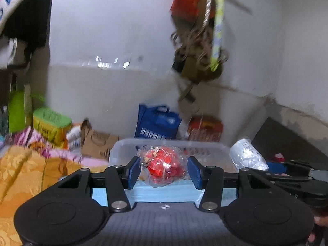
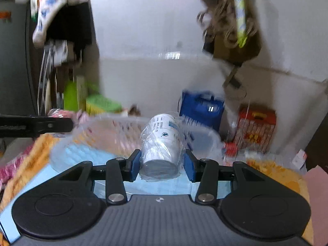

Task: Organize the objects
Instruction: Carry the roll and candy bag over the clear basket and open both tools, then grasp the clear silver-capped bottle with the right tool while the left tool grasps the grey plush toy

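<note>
Left gripper (image 1: pixel 163 172) pinched a clear bag of red pieces (image 1: pixel 163 167), held just before the translucent basket (image 1: pixel 123 149). Right gripper (image 2: pixel 162 164) clamped a plastic-wrapped white cup stack (image 2: pixel 162 143) over the same basket.

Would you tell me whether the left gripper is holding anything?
Yes: the left gripper is shut on the red wrapped packet, pads pressing both sides.
</note>
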Available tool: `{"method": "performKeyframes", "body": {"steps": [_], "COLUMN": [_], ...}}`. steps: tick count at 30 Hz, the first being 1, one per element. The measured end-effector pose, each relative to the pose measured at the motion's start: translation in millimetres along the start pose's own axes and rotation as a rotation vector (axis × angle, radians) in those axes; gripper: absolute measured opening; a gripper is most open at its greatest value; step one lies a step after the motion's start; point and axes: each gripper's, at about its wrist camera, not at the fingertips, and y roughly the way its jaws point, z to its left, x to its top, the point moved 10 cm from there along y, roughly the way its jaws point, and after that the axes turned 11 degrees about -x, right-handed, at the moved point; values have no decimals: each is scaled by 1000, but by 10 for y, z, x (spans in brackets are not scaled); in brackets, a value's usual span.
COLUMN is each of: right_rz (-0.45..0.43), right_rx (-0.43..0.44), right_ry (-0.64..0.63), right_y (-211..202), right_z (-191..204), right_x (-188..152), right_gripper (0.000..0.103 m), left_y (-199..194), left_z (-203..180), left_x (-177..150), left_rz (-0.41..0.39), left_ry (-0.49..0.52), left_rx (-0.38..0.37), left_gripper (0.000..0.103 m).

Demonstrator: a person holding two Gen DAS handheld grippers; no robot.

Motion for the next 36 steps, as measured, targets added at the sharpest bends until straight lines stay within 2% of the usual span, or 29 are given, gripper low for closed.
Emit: {"method": "performKeyframes", "body": {"steps": [1,4,7,8,9,10,11,12,14,17,19,22,23,24,26,28,30,32,34,36], "right_rz": [13,6,-3,-15,-35,-59,-99,-148,-213,-218,-204,-129,-61,-8,35,52,51,70,101,130], "right_rx": [5,-22,-9,-17,-35,-57,-89,-107,-92,-78,-40,31,52,58,49,60,80,123,171,185], "right_ry": [3,-22,-12,-19,-34,-45,-48,-41,-8,59,83,112,102,90,73,46,44,94,144,142], "right_y": [77,186,217,198,171,127,45,-69,-312,-682,-878,-1038,-1008,-991,-984,-987,-978,-961,-915,-851], "right_z": [20,15,40,45,51,44,22,-4,-52,-117,-128,-96,-53,-37,-40,-3,20,33,101,153], "right_x": [-13,-74,-124,-125,-117,-71,-50,-34,-60,-311,-576,-1109,-1271,-1397,-1599,-1717,-1699,-1669,-1670,-1681], "right_gripper": [48,48,49,54,70,82,102,103,103,103,103,103,103,103,103,103,103,102,92,80], "left_y": [111,334,481,504,495,479,443,365,204,-115,-226,-453,-505,-544,-576,-598,-597,-585,-531,-481], "left_z": [39,156,249,267,273,282,277,260,222,150,69,25,-11,-54,-100,-108,-134,-171,-210,-228], "left_x": [-33,-86,-146,-163,-166,-166,-134,-109,-77,-98,-282,-738,-874,-1013,-1193,-1306,-1345,-1360,-1412,-1457], "left_rz": [24,27,37,34,30,18,-8,-42,-89,-142,-82,-31,-18,-5,25,45,56,59,71,84], "left_ry": [-10,-29,-38,-38,-30,-18,-8,10,57,96,103,71,82,96,116,109,107,106,116,141], "left_rx": [1,29,48,44,46,53,46,50,68,85,30,70,67,61,67,83,79,72,71,77], "left_gripper": [54,54,54,60,79,87,93,99,103,103,103,103,103,103,103,103,103,102,102,102]}}
